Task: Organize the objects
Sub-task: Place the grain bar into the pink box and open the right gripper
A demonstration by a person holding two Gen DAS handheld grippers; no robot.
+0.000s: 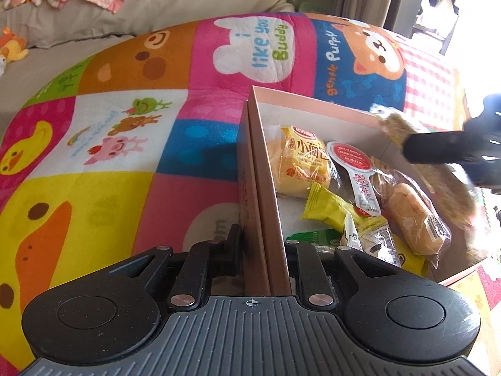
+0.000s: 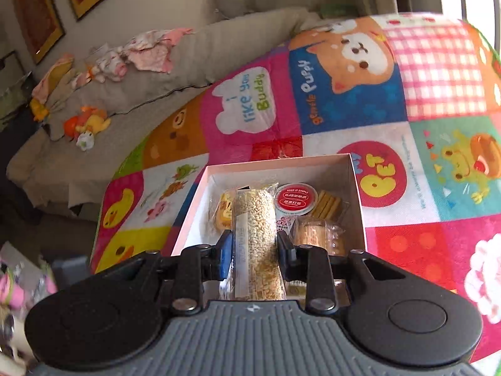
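The pink cardboard box [image 2: 355, 194] lay open on a colourful cartoon-patterned mat [image 2: 438, 100], and it already held several wrapped snacks: a yellow-wrapped small bun [image 1: 300, 163] near its far left corner, a round tub with a red lid [image 1: 349, 159] beside that, a long bread roll in clear wrap [image 1: 413, 216] toward the right side, and a small yellow sachet [image 1: 328, 210] with other little packets nearer the front. In the right wrist view a stack of crackers in clear wrap [image 2: 328, 203] showed just right of the red-lidded tub. A long cylindrical puffed-grain bar in clear plastic [image 2: 256, 244] was clamped between the right tongs [image 2: 255, 250], its length running forward along the fingers and its far end hanging over the box's interior, above the snacks inside; in the left wrist view the same bar appeared blurred at the box's far right edge, apart from the contents below. The left tongs [image 1: 261, 250] were closed on the box's near left wall, one finger outside the cardboard and the other inside, pinching the upright side panel. The mat spread out around the box on all sides, showing a duck, a puppy and the words "I like you Buddy". Beyond the mat stood a beige sofa [image 2: 103, 94] with pink and white baby clothes [image 2: 147, 53] heaped along its back and a small orange and yellow plush toy [image 2: 87, 122] on its seat.
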